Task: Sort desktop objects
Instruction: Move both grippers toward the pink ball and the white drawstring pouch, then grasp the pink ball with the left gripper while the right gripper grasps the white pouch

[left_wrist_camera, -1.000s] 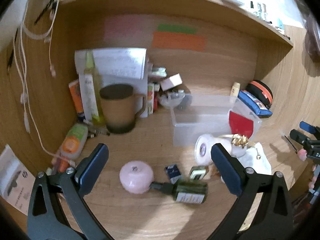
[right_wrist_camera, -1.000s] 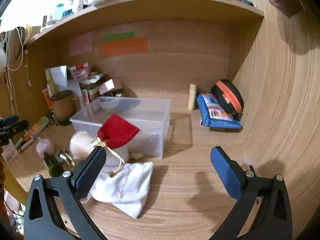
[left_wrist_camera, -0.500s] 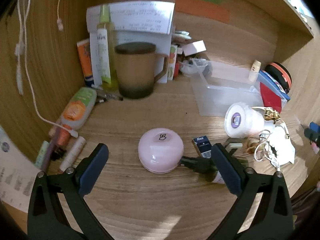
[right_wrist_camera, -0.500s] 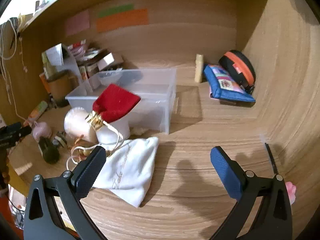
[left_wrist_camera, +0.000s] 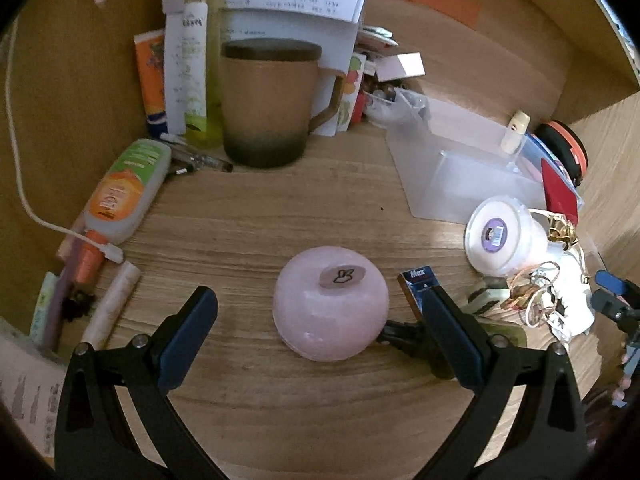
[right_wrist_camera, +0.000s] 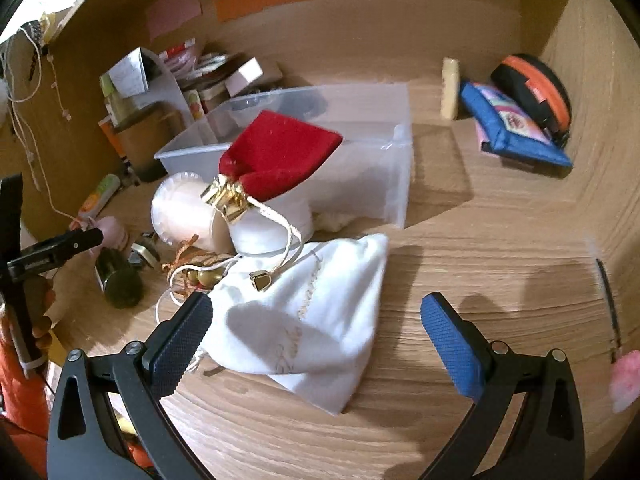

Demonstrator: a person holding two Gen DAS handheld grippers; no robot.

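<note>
— Where was the left gripper (left_wrist_camera: 320,334)?
— Low in its frame, jaws spread wide, the pink dome (left_wrist_camera: 330,303) lying between them at centre, untouched

— And the right gripper (right_wrist_camera: 316,326)?
— Spread too, holding nothing. Its left finger sat at the edge of the white pouch (right_wrist_camera: 304,316), lower centre; the red pouch (right_wrist_camera: 276,156) leaned on the clear bin (right_wrist_camera: 384,160) above

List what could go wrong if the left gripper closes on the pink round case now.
1. The pink round case is smooth and domed; the open left gripper may squeeze it out, hitting the brown mug.
2. A dark bottle and a small blue box lie against the right finger, so closing could nudge or catch them.
</note>
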